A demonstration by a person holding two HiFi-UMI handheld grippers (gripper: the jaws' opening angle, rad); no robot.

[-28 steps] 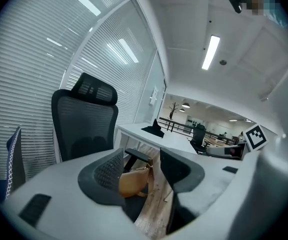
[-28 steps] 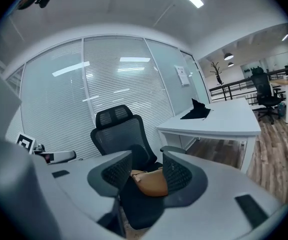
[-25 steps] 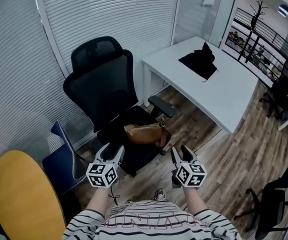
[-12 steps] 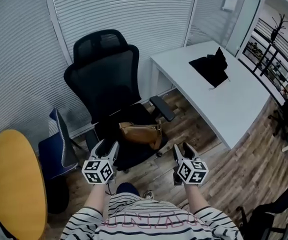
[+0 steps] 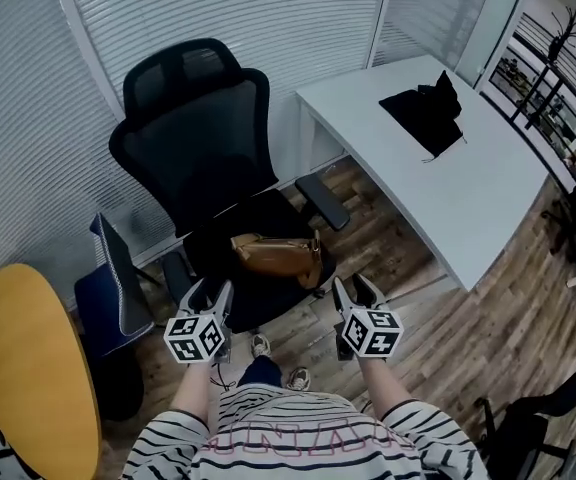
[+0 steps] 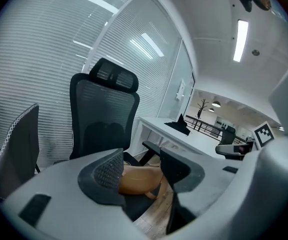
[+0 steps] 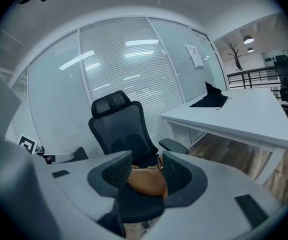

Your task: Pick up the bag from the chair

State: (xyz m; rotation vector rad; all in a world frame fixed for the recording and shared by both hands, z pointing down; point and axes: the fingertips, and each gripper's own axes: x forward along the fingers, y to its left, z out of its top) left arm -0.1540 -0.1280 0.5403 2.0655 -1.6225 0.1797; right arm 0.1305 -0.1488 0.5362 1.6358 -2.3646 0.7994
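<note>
A tan, smooth, leather-look bag, rounded and slouched, is seen on the padded seat of the black mesh-backed chair. The left gripper at its 7 o'clock and the right gripper at its 5 o'clock are released, empty and clear of it.

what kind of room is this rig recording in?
Most likely an office: a black mesh swivel chair with a brown bag on its seat, a long white desk, and glass partitions covered by slatted blinds.
</note>
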